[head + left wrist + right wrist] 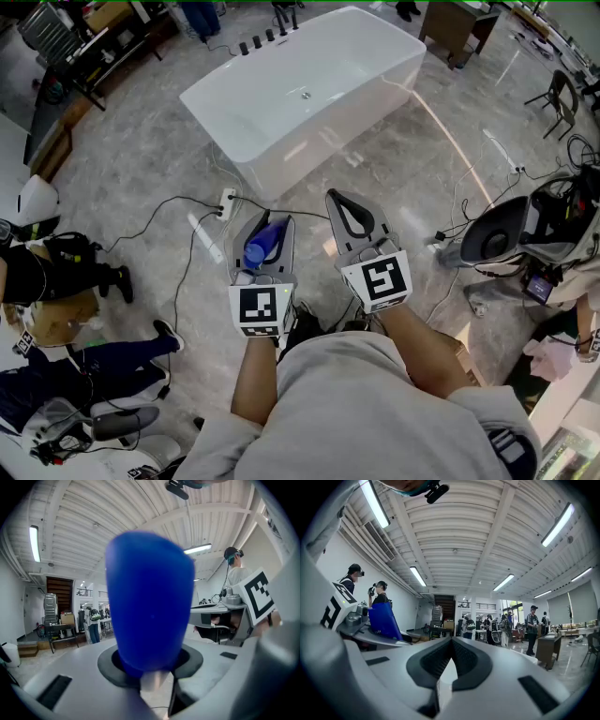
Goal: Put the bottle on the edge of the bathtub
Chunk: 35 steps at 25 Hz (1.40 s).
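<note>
Grey marble floor (141, 159) spreads around a white freestanding bathtub (323, 150), which stands ahead of the person and well apart from both tools. The left tool (266, 230) is clamped on a blue bottle (262, 246), which lies along its jaws and points toward the bathtub. The right tool (335, 195) is closed on nothing, on the person's side of the bathtub and just beside the left one.

The step in hand looks like the carry to the bathtub, with the placing not yet begun. A white power strip (225, 202) and its cables lie on the floor on the near side of the bathtub, so the approach should pass around them. At the bathtub, the bottle is best turned upright and set base-down on the middle of the flat rim. The jaws should part only once it stands by itself. The empty right tool is best held off the rim.
</note>
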Each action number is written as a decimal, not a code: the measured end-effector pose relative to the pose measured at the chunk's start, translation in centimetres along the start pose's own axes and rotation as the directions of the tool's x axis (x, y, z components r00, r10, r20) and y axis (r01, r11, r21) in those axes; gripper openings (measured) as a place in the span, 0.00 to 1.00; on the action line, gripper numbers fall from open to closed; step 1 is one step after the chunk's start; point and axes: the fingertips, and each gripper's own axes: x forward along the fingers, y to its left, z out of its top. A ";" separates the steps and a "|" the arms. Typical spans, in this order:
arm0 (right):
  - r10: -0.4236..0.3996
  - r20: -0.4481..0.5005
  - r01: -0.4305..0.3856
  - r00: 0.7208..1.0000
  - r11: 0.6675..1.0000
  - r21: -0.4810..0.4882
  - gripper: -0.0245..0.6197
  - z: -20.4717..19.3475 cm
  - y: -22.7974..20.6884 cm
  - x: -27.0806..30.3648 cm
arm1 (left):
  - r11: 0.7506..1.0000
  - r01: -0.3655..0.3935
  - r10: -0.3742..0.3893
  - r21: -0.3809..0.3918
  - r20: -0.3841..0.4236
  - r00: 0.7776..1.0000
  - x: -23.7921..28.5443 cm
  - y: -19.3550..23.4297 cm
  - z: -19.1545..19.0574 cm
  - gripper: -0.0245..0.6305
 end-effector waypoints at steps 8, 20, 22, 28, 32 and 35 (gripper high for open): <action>0.128 0.006 -0.128 0.992 0.992 0.012 0.05 0.0 4.1 3.8 | 1.000 -0.005 0.005 0.011 -0.008 1.000 -0.7 3.7 -0.9 0.27; 0.230 -0.026 -0.230 0.973 0.973 0.004 0.05 -1.0 12.3 11.1 | 1.000 -0.024 0.024 -0.009 -0.052 0.998 -2.4 12.9 -4.1 0.27; 0.246 -0.021 -0.246 0.969 0.969 -0.019 0.05 -1.1 13.3 12.4 | 1.000 -0.027 0.026 -0.008 -0.066 0.997 -2.5 14.4 -5.0 0.27; 0.315 -0.017 -0.316 0.949 0.947 -0.061 0.05 -1.3 17.0 15.2 | 1.000 0.006 -0.007 -0.018 -0.097 0.995 -2.8 18.4 -6.9 0.27; 0.377 -0.053 -0.379 0.925 0.924 -0.040 0.05 -1.7 17.6 17.2 | 0.999 0.026 -0.030 -0.041 -0.107 0.994 -1.6 20.1 -7.1 0.27; 0.415 -0.070 -0.419 0.907 0.906 -0.063 0.05 -1.9 17.9 19.3 | 0.999 0.027 -0.031 -0.042 -0.109 0.994 -0.6 21.8 -7.3 0.27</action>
